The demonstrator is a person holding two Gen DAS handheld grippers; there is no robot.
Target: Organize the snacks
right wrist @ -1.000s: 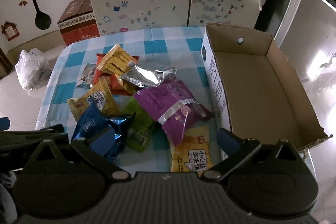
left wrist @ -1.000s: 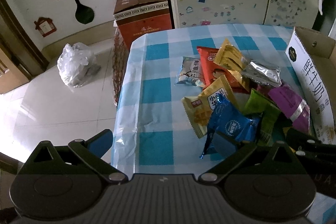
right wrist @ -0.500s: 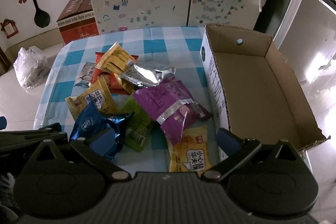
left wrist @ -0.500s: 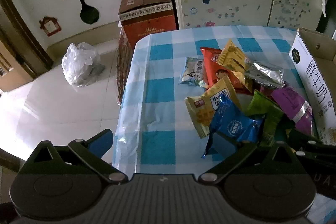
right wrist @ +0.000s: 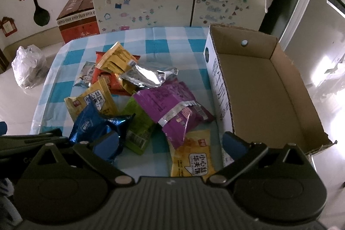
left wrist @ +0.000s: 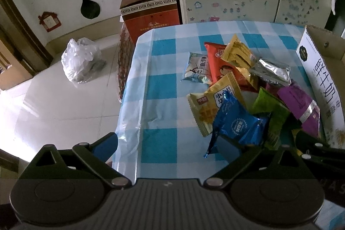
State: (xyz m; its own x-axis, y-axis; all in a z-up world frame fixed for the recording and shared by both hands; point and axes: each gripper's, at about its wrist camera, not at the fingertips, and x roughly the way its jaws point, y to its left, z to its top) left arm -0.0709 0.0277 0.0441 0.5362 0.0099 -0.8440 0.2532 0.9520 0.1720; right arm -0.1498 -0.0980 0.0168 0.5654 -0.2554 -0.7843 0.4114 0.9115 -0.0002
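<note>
Several snack packets lie piled on the blue checked tablecloth (left wrist: 159, 83): a blue packet (left wrist: 235, 122) (right wrist: 94, 124), a purple one (right wrist: 172, 105), a green one (right wrist: 138, 124), a silver one (right wrist: 148, 75), yellow ones (right wrist: 194, 158) (left wrist: 215, 105) and a red one (left wrist: 222, 66). An open cardboard box (right wrist: 263, 96) stands to their right, nothing visible inside. My left gripper (left wrist: 168, 146) is open above the near table edge, left of the pile. My right gripper (right wrist: 170, 143) is open above the near yellow packet, beside the box.
An orange-brown carton (left wrist: 148, 5) stands on the floor behind the table. A white plastic bag (left wrist: 79, 61) lies on the tiled floor to the left. A pale cabinet (right wrist: 176, 3) with stickers stands behind the table.
Both grippers have shifted slightly; the scene sits a little farther right in the left view. The packets have not moved.
</note>
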